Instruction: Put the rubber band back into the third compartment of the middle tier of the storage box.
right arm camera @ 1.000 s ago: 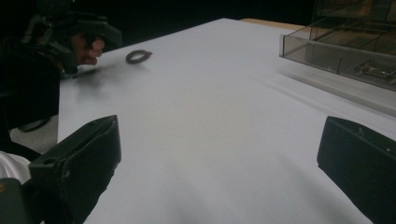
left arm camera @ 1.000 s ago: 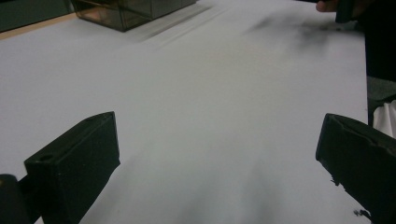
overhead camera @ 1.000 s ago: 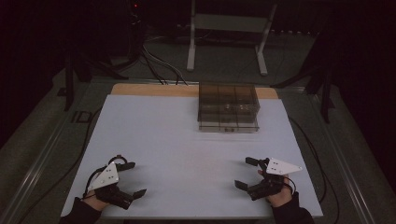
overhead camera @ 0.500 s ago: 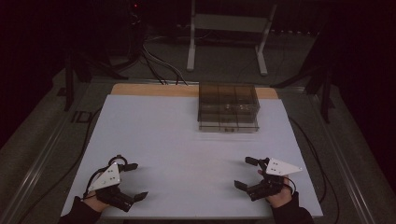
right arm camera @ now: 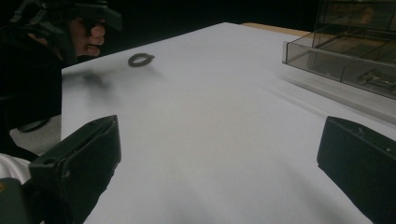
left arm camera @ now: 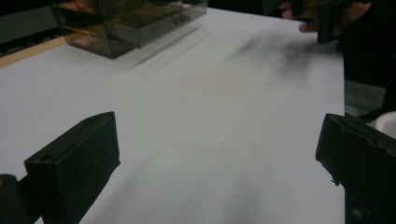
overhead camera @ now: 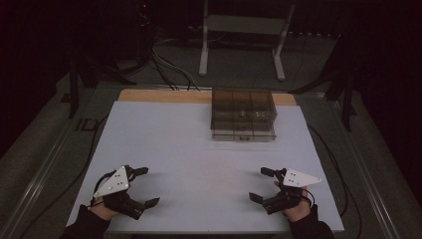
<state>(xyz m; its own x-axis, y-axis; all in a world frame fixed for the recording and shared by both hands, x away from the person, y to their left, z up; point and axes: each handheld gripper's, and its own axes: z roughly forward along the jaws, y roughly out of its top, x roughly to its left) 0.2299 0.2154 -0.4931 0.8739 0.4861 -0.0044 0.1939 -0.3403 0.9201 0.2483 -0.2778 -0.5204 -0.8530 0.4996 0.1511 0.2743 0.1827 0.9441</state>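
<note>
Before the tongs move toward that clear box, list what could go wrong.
1. The smoky clear organizer box is see-through in dim light, so its front edge may be misjudged and bumped.
2. It sits loose on the white table top; a nudge could slide it.
3. Both the left tongs and right tongs start wide open and far back.

The room is dim, nearly black beyond the table (overhead camera: 164, 139), whose white top is the one bright surface, lit softly from overhead. The high view is grainy and dark at its edges. In the left gripper view, faint smeared shadows streak the tabletop and the clear compartment box (left arm camera: 126, 21) looks soft. The right gripper view's near jaws are blurred, without glare.
</note>
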